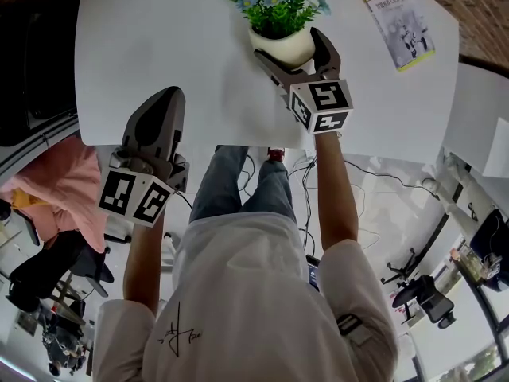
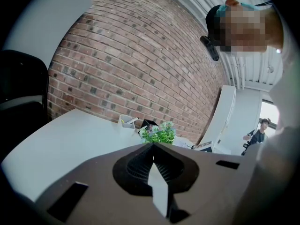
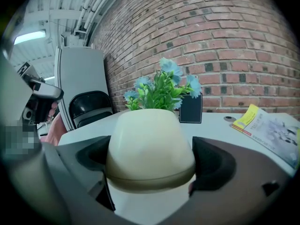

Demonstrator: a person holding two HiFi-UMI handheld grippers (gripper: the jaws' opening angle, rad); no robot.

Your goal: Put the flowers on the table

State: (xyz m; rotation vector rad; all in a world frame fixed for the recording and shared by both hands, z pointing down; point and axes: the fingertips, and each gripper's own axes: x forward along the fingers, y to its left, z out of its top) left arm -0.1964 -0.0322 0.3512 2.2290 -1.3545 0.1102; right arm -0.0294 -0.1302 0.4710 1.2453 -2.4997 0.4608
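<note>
Well, flowers [image 3: 161, 90]: blue blooms and green leaves in a cream pot [image 3: 150, 149], sitting right between the right jaws, the leaves rising beyond the jaw tips.
Right gripper [image 1: 288, 46]: jaws spread fairly wide and pressed on the pot (one pad on each flank), holding it upright.
Table [image 1: 159, 38]: white, lying beneath the held pot; whether the pot's base touches it cannot be told.
Beyond the right jaws: a black box [image 3: 190, 108] just behind the flowers, a yellow booklet [image 3: 269, 125] lying flat off to the jaws' right, and a brick wall [image 3: 225, 41] farther back.
Left gripper [image 1: 167, 98]: jaws closed together with nothing between them, tips over the table's near edge; the flowers show small, straight ahead of its tips and well apart from them.
</note>
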